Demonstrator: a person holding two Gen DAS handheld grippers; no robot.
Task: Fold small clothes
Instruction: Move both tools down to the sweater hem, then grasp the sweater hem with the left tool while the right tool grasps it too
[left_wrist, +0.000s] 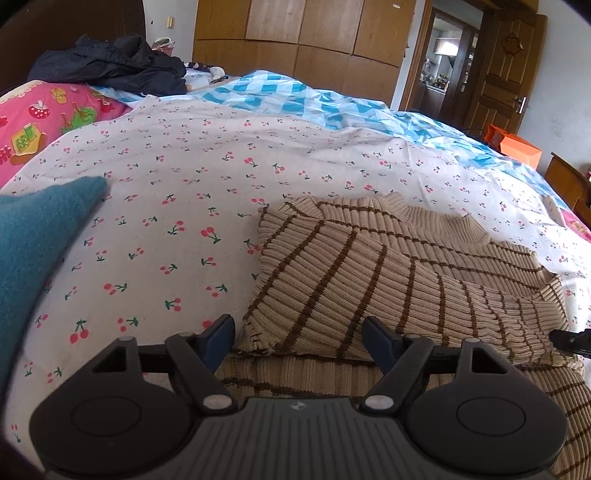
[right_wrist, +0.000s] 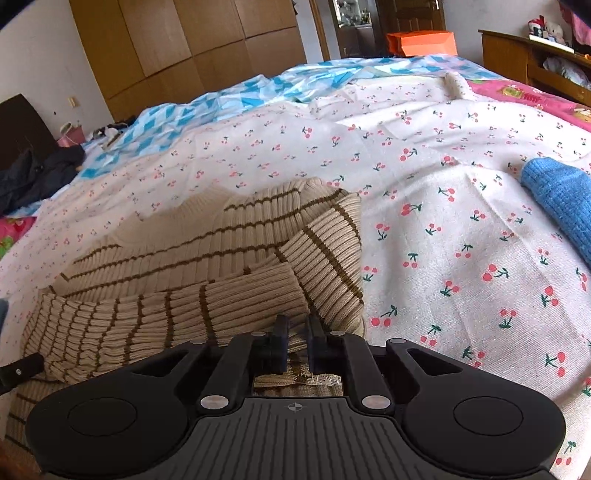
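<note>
One beige striped sweater (left_wrist: 388, 280) is laid on the cherry-print sheet (left_wrist: 177, 206), w/ both sleeves folded in across the body so they cross at the middle. In the left wrist view it's spread from center to 4 o'clock; in the right wrist view (right_wrist: 207, 266) it's at center-left, collar seen toward 11 o'clock.

Left gripper (left_wrist: 298, 341) is held wide open right over the bottom hem, nothing pinched, one finger on each side of the folded sleeve cuff. Right gripper (right_wrist: 295, 341) is nearly closed, w/ a bit of the hem fabric seen between the fingers, so prob gripped, though the contact itself is partly hidden.

2 other knits are counted: one teal piece (left_wrist: 33, 236) at 9 o'clock in the left view, one blue piece (right_wrist: 561, 199) at 3 o'clock in the right view, both well apart from the sweater. One dark jacket (left_wrist: 110, 62) is piled at 11 o'clock, one blue checkered quilt (left_wrist: 295, 99) past the sheet at 12.
</note>
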